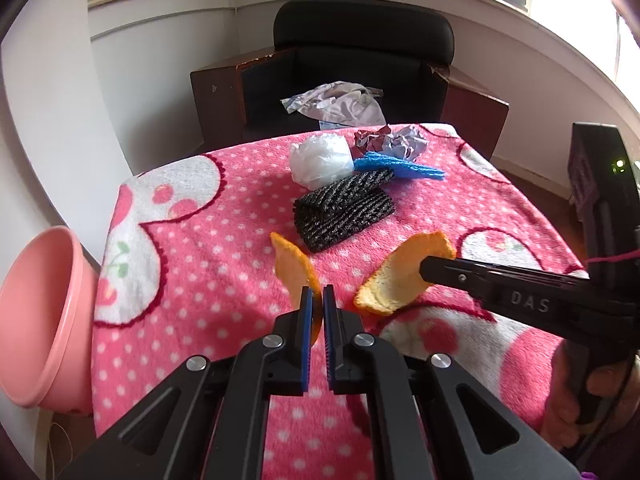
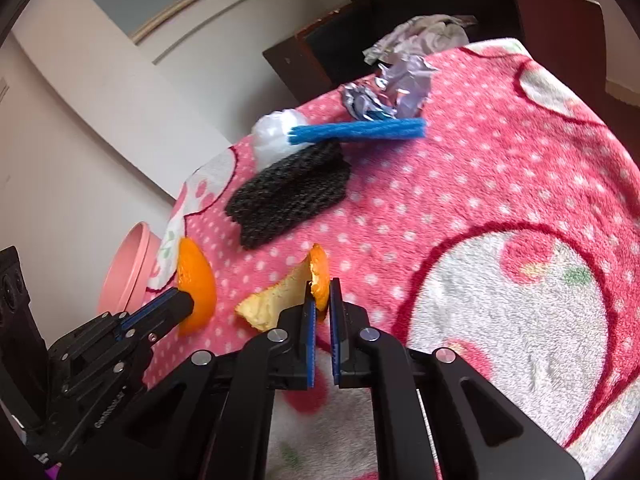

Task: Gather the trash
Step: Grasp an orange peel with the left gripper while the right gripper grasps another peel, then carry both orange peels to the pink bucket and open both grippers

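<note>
Pink dotted blanket (image 1: 224, 216) fills the left wrist view: the left gripper (image 1: 318, 300) pinches a small orange peel (image 1: 294, 264), pink bin (image 1: 44, 320) off its left. Right wrist view: the right gripper (image 2: 322, 294) clamps a bigger peel (image 2: 280, 296); the bin (image 2: 124, 272) lies far left, nearer the other gripper.

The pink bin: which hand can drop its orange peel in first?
Probably the left gripper: it grips its orange peel, and the pink bin sits at the table edge on its side.

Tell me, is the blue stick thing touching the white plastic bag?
Touching. In the right wrist view one end of the blue foam strip lies right on the white plastic bag.
</note>
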`<action>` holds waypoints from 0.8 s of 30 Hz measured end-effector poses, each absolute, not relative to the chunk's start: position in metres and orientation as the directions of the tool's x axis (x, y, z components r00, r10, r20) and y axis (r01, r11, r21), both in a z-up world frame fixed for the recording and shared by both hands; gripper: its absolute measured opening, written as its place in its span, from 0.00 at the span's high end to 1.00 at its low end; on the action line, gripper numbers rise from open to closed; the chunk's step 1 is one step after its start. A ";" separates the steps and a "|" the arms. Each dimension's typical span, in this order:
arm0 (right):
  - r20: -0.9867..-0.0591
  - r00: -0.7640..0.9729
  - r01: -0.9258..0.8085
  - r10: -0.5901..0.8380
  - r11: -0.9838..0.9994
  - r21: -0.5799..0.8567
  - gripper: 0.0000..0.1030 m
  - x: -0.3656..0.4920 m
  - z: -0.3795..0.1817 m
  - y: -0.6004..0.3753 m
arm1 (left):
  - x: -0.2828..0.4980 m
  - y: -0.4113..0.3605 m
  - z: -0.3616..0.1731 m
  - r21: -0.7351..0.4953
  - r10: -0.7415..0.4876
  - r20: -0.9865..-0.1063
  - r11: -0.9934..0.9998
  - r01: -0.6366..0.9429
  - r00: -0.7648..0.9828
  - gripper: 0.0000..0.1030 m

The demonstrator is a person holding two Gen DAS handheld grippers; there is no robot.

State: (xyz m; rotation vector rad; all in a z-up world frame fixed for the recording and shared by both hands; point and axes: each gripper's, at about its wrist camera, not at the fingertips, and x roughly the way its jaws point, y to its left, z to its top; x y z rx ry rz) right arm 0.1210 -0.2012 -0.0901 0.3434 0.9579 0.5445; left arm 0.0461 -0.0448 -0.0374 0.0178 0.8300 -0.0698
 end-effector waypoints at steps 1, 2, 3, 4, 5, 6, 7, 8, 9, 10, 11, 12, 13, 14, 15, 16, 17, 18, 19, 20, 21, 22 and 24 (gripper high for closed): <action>-0.673 0.460 -0.298 0.579 0.815 0.497 0.94 0.119 -0.088 -0.199 | 0.042 -0.043 -0.035 -0.017 -0.059 -0.733 0.997 0.069 0.678 0.95; -0.671 0.462 -0.309 0.580 0.814 0.491 0.94 0.117 -0.086 -0.197 | 0.038 -0.041 -0.033 -0.023 -0.064 -0.728 0.997 0.069 0.682 0.95; -0.670 0.463 -0.315 0.581 0.814 0.488 0.94 0.116 -0.085 -0.196 | 0.036 -0.040 -0.032 -0.027 -0.066 -0.726 0.997 0.068 0.684 0.95; -0.667 0.462 -0.326 0.585 0.811 0.485 0.94 0.113 -0.083 -0.193 | 0.032 -0.038 -0.030 -0.035 -0.071 -0.722 0.997 0.066 0.688 0.95; -0.665 0.461 -0.333 0.588 0.809 0.485 0.94 0.112 -0.081 -0.192 | 0.029 -0.036 -0.028 -0.041 -0.075 -0.718 0.997 0.065 0.692 0.95; -0.662 0.459 -0.340 0.592 0.806 0.485 0.94 0.110 -0.080 -0.190 | 0.026 -0.035 -0.027 -0.046 -0.077 -0.715 0.997 0.063 0.695 0.95; -0.659 0.456 -0.348 0.598 0.801 0.487 0.94 0.109 -0.078 -0.188 | 0.023 -0.033 -0.025 -0.052 -0.079 -0.711 0.997 0.060 0.698 0.95; -0.656 0.455 -0.354 0.602 0.798 0.488 0.94 0.108 -0.076 -0.185 | 0.020 -0.030 -0.024 -0.057 -0.080 -0.708 0.997 0.056 0.701 0.95; -0.654 0.454 -0.361 0.606 0.796 0.487 0.94 0.106 -0.073 -0.182 | 0.018 -0.029 -0.023 -0.062 -0.081 -0.706 0.997 0.053 0.704 0.95; -0.651 0.454 -0.370 0.608 0.794 0.483 0.94 0.105 -0.070 -0.179 | 0.015 -0.026 -0.022 -0.068 -0.081 -0.702 0.997 0.047 0.708 0.95; -0.649 0.454 -0.377 0.610 0.792 0.480 0.94 0.104 -0.067 -0.177 | 0.013 -0.023 -0.020 -0.072 -0.080 -0.698 0.997 0.042 0.712 0.95; -0.647 0.454 -0.386 0.613 0.790 0.477 0.94 0.103 -0.064 -0.173 | 0.010 -0.020 -0.019 -0.077 -0.080 -0.693 0.996 0.037 0.716 0.95; -0.645 0.454 -0.393 0.615 0.788 0.474 0.94 0.103 -0.061 -0.171 | 0.009 -0.018 -0.018 -0.081 -0.079 -0.689 0.996 0.032 0.720 0.95; -0.643 0.453 -0.403 0.618 0.785 0.471 0.94 0.102 -0.058 -0.167 | 0.006 -0.015 -0.016 -0.086 -0.078 -0.685 0.996 0.026 0.724 0.95; -0.641 0.451 -0.411 0.621 0.782 0.468 0.94 0.101 -0.055 -0.164 | 0.003 -0.010 -0.015 -0.093 -0.076 -0.679 0.996 0.018 0.730 0.95; -0.639 0.448 -0.422 0.625 0.778 0.465 0.94 0.101 -0.052 -0.159 | 0.001 -0.008 -0.014 -0.097 -0.075 -0.675 0.995 0.012 0.734 0.95; -0.638 0.446 -0.429 0.628 0.775 0.464 0.94 0.100 -0.050 -0.155 | -0.002 -0.003 -0.012 -0.105 -0.072 -0.669 0.995 0.003 0.740 0.95; -0.636 0.441 -0.439 0.633 0.770 0.462 0.94 0.099 -0.047 -0.150 | -0.005 0.001 -0.010 -0.109 -0.069 -0.664 0.994 -0.005 0.745 0.95; -0.635 0.435 -0.450 0.638 0.765 0.461 0.94 0.099 -0.044 -0.144 | -0.007 0.005 -0.009 -0.112 -0.065 -0.659 0.994 -0.012 0.749 0.95; -0.634 0.429 -0.460 0.643 0.760 0.460 0.94 0.098 -0.042 -0.139 | -0.011 0.011 -0.007 -0.115 -0.058 -0.652 0.993 -0.022 0.756 0.95; -0.633 0.424 -0.468 0.648 0.755 0.459 0.94 0.097 -0.040 -0.134 | -0.013 0.015 -0.006 -0.117 -0.053 -0.647 0.993 -0.031 0.760 0.95; -0.631 0.419 -0.476 0.652 0.750 0.459 0.94 0.096 -0.038 -0.129 | -0.015 0.020 -0.004 -0.120 -0.045 -0.641 0.992 -0.042 0.766 0.95; -0.629 0.401 -0.498 0.666 0.735 0.461 0.94 0.095 -0.033 -0.114 | -0.022 0.033 0.000 -0.125 -0.026 -0.627 0.990 -0.068 0.778 0.95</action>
